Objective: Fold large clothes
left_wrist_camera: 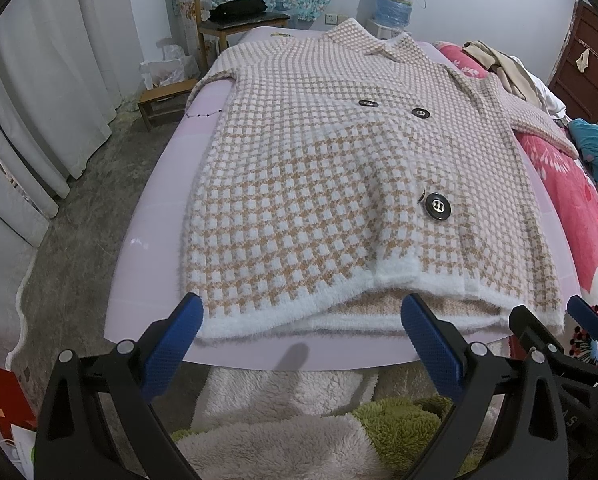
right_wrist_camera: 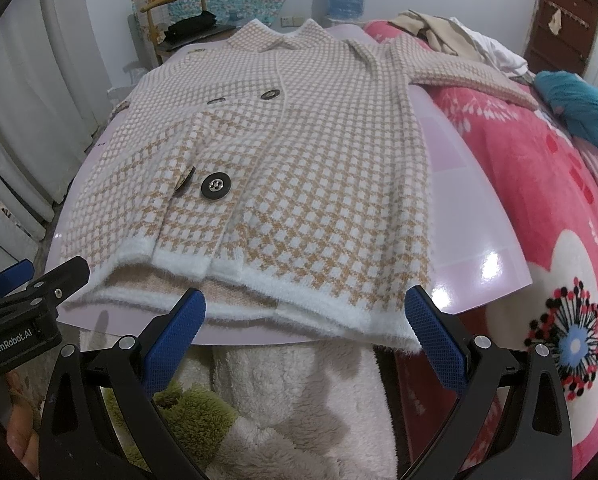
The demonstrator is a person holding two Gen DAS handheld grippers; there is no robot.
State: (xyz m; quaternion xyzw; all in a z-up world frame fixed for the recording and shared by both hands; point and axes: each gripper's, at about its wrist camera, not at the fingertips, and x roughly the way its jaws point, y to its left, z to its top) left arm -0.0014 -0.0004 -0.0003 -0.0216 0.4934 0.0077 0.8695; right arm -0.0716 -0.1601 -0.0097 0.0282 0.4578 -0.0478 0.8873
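Houndstooth cardigan lies face up on a glossy lilac board laid across the bed, collar toward the far edge and white fuzzy hem along the near edge, so its long axis runs straight away from both tools. One sleeve trails off the board's right edge onto the pink floral blanket; the other sleeve droops over the far left corner.

Left tool hovers just off the near edge with its blue ribbed pads wide apart and nothing between them, lined up with the left half of the hem. Right tool is likewise spread and empty, facing the right half of the hem, whose corner hangs slightly over the board edge close to its right pad. Each tool is nearest its own hem corner, so a two-handed pinch of the hem looks like the natural start; the fold has not begun.

The knit is thick, soft and hairy, tan-and-white check fading paler toward the collar, with large dark four-hole buttons near the front overlap. It will likely sag and cling when lifted, and the slick board may let it slide
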